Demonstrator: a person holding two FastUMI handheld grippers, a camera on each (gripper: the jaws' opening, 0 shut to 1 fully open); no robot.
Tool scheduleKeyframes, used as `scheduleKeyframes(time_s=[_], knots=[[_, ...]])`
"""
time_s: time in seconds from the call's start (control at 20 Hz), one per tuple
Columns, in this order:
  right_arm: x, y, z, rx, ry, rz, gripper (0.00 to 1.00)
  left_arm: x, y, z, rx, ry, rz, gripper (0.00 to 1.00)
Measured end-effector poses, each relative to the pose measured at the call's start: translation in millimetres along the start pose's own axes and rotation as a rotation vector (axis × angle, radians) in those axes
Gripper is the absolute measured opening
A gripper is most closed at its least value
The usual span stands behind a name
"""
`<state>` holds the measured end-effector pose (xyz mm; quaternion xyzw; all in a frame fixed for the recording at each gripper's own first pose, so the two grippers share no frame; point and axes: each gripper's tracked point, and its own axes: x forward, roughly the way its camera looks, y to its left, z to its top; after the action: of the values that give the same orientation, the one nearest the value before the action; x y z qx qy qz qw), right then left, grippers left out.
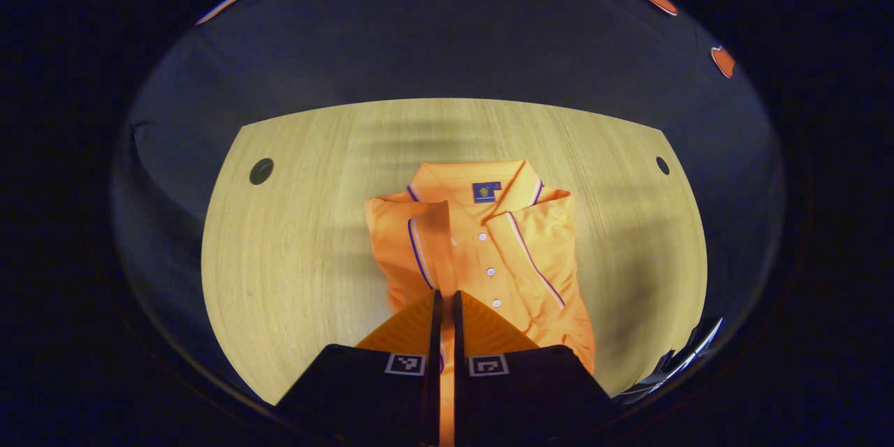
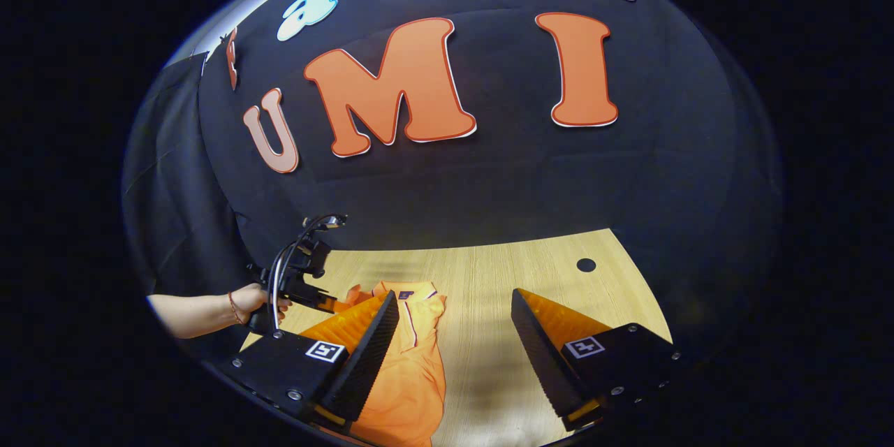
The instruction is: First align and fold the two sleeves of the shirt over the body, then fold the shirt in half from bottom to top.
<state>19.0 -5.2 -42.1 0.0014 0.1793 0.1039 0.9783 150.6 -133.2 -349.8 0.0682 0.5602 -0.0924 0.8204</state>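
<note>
An orange polo shirt lies collar-away on the wooden table, with both sleeves laid in over the body. My left gripper hangs over the shirt's near part, its fingers closed to a thin slit with orange fabric in it. The shirt's lower part is hidden under them. In the right gripper view the shirt runs down the left side. My right gripper stands open above the table, one finger over the shirt's edge and the other over bare wood. Farther left, a hand holds the left gripper.
Two round holes sit near the table's far corners, one also seen as a hole in the right gripper view. Bare wood lies on both sides of the shirt. The black booth wall rises behind the far edge.
</note>
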Motion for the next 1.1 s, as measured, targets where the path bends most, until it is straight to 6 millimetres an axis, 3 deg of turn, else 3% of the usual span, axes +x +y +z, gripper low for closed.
scheduleKeyframes(time_s=[0.25,0.3,0.4,0.45,0.55,0.85,0.95,1.1], knots=[[-6,-13,-7,-0.009,0.000,-0.037,0.99,27,-55,1,0.034,0.016,-0.066,0.10],[-8,-13,-8,-0.006,0.001,-0.038,0.99,29,-63,0,0.027,0.018,-0.086,0.18],[-7,-17,-12,0.001,0.009,-0.042,0.99,32,-73,-1,0.016,0.018,-0.110,0.21],[-6,-17,-14,0.002,0.013,-0.044,0.99,30,-76,0,0.015,0.015,-0.117,0.43],[-3,-18,-17,0.003,0.025,-0.046,0.99,27,-73,4,0.004,-0.009,-0.115,0.87],[7,-1,-21,-0.009,0.047,-0.022,0.99,-19,-41,17,0.002,-0.131,-0.089,0.92],[10,10,-22,-0.031,0.058,-0.010,0.99,-42,-22,18,0.007,-0.177,-0.078,0.99],[14,28,-27,-0.068,0.082,0.011,0.99,-80,11,17,0.006,-0.246,-0.042,0.99]])
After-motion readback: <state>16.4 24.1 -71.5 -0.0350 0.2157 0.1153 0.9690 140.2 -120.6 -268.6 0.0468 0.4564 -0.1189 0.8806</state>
